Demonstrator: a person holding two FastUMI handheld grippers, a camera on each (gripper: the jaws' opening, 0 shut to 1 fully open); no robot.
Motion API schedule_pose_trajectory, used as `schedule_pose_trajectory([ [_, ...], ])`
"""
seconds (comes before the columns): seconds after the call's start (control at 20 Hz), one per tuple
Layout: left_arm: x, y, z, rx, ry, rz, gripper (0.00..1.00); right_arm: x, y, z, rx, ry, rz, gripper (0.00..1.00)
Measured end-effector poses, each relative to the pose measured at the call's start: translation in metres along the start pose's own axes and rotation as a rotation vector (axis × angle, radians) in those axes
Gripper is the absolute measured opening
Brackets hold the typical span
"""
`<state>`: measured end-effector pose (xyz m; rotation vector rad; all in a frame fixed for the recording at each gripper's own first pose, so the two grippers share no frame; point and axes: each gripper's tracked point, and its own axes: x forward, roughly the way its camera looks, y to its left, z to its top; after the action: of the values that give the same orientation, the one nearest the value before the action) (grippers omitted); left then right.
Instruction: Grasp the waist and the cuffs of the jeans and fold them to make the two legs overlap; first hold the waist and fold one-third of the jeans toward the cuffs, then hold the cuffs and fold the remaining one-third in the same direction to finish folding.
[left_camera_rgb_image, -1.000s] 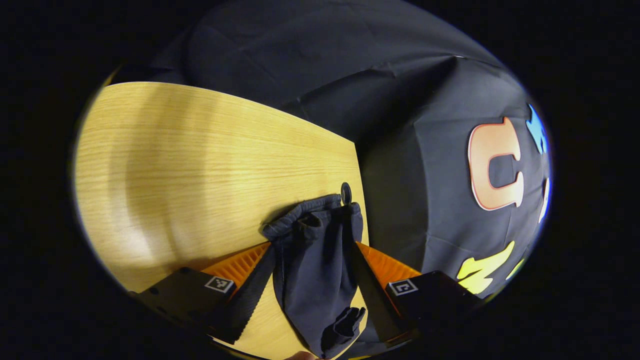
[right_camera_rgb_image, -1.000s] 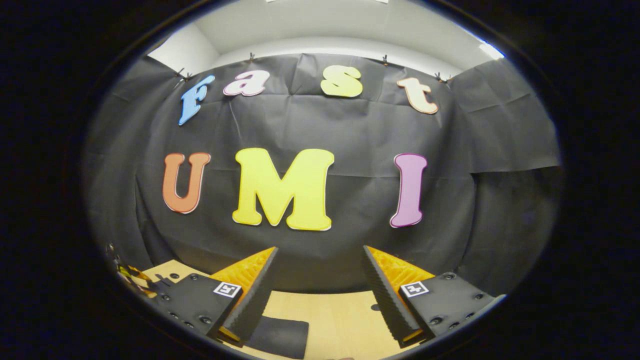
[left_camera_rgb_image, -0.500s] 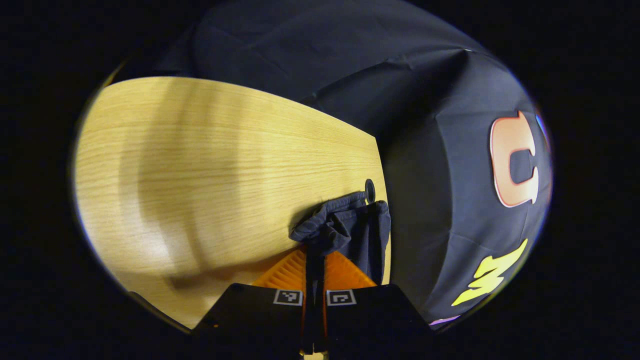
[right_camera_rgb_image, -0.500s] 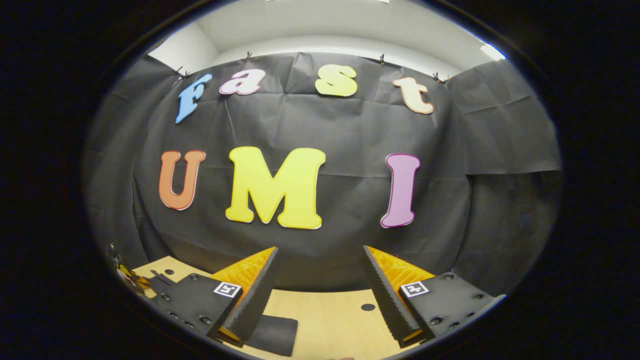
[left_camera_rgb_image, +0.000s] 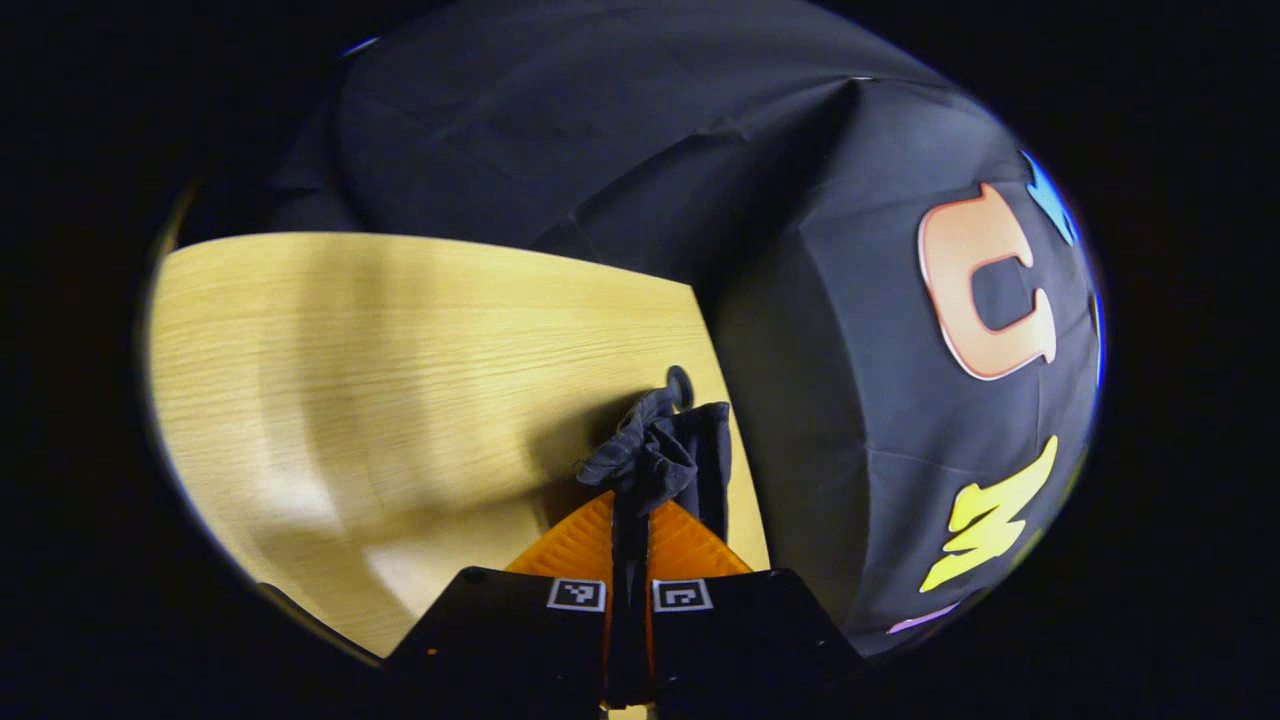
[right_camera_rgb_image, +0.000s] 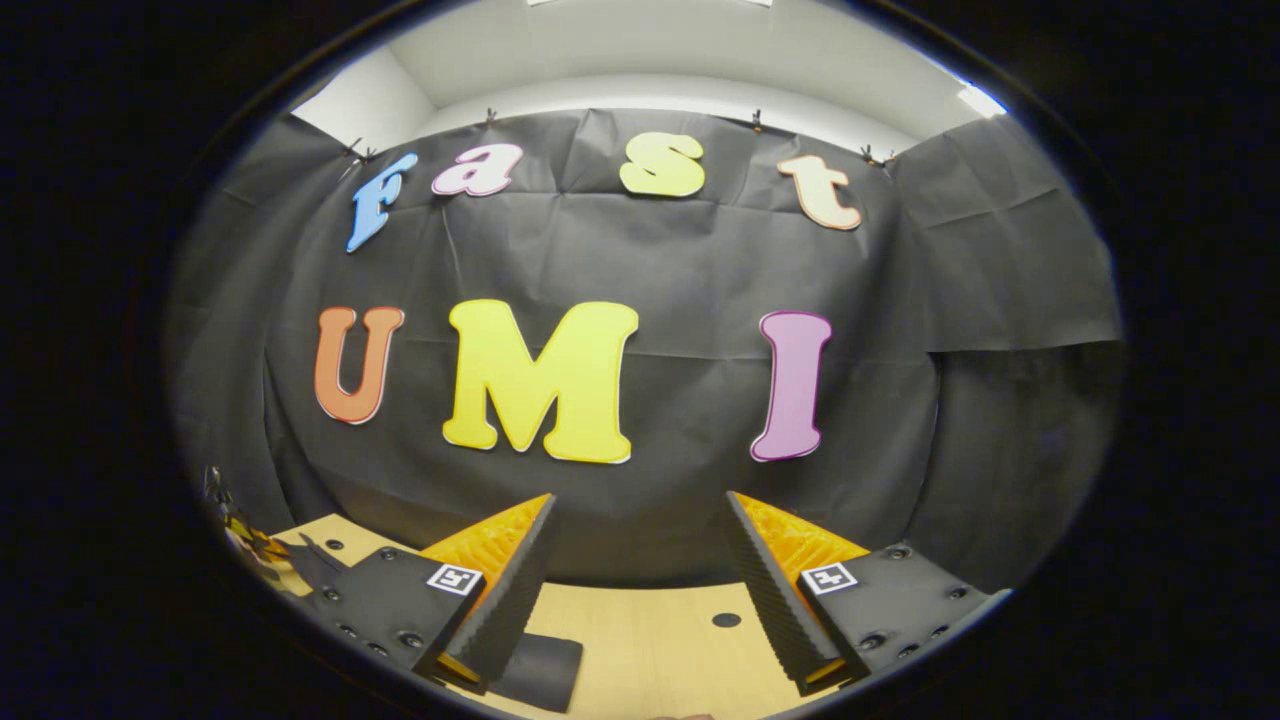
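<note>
The dark jeans (left_camera_rgb_image: 664, 452) lie bunched near the right edge of the wooden table (left_camera_rgb_image: 400, 350) in the left gripper view. My left gripper (left_camera_rgb_image: 630, 502) is shut on a fold of that fabric, which rises in a crumpled peak just past the fingertips. In the right gripper view my right gripper (right_camera_rgb_image: 638, 500) stands open above the table (right_camera_rgb_image: 660, 650), with nothing between its fingers. A dark end of the jeans (right_camera_rgb_image: 545, 668) lies flat on the table beside its left finger, partly hidden by it.
A round black hole (left_camera_rgb_image: 680, 385) sits in the tabletop just beyond the jeans, close to the table's right edge. The same kind of hole (right_camera_rgb_image: 726, 620) shows between the right gripper's fingers. The booth's black cloth wall hangs right behind the table.
My left gripper went from open around the jeans to shut on them, and the fabric is now pulled into a tighter bunch. The right gripper stayed open and barely shifted.
</note>
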<state>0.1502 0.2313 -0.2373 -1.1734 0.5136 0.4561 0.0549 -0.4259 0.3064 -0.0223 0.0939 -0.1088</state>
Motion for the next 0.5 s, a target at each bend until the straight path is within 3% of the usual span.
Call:
schedule_pose_trajectory([
  [0.5, -0.049, -0.124, -0.022, 0.305, -0.072, -0.171, 0.04, 0.007, -0.021, -0.013, 0.029, 0.024, 0.028, 0.99],
])
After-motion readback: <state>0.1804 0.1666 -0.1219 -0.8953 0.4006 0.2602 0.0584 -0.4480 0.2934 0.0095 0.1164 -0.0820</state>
